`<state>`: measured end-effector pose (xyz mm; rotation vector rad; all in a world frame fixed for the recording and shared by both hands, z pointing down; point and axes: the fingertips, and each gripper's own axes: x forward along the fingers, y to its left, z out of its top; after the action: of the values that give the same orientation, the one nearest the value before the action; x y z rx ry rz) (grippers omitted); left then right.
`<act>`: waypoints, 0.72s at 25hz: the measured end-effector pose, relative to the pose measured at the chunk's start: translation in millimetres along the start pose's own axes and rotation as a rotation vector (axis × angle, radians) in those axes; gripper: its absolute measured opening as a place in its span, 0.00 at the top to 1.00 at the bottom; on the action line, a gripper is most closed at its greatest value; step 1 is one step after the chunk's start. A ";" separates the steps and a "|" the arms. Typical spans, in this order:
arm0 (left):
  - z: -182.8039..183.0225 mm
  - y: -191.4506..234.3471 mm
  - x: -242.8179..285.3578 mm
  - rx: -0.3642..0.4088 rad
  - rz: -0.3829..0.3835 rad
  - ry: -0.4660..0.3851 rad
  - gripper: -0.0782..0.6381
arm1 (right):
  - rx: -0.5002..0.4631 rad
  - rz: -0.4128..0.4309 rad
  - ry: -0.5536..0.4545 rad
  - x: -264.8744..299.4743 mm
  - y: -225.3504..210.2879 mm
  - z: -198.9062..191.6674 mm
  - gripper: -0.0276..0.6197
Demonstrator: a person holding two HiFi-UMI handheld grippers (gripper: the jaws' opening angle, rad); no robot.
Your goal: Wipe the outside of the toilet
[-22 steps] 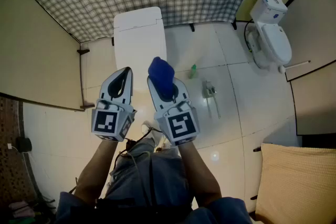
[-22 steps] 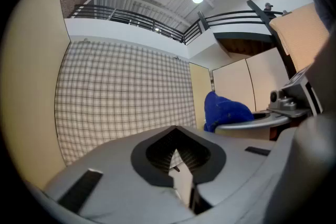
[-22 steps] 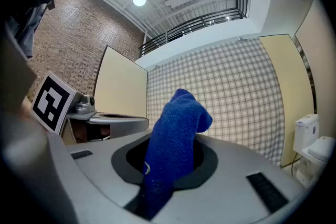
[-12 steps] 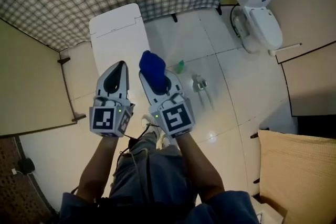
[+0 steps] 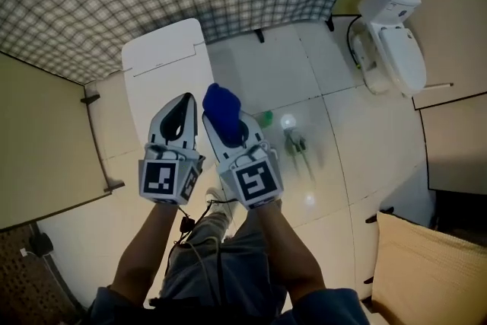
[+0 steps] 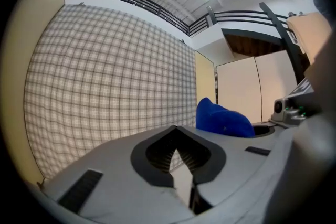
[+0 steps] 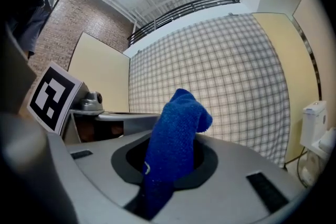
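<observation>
Hardly anything shifts from half a second ago. Our view tips a little, and the toilet [image 5: 396,42] sits slightly lower in its far right corner.

We carry both claws side by side at waist height over the tiled floor [image 5: 274,72]. The left claw [image 5: 183,106] is closed on nothing, its ridged pads meeting. The right claw [image 5: 228,125] is clamped on the blue cloth [image 5: 221,104], which pokes up past its tips. The toilet lies well apart from both, ahead and off to our right — tank against the far wall, bowl pointing back toward us, so its long axis runs roughly away from us. Our right claw, the one with the cloth, is the nearer, and we judge the next move is a walk and a reach rightward before any wiping can start.
</observation>
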<state>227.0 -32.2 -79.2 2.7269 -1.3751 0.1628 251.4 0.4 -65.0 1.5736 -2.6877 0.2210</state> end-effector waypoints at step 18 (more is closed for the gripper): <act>-242.4 36.9 260.0 0.252 0.175 0.205 0.87 | 0.231 0.182 0.000 177.8 -239.8 -277.3 0.84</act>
<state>337.0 -231.5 196.4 2.6783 -1.6265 0.6501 357.2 -232.7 252.0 1.3730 -2.8947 0.5536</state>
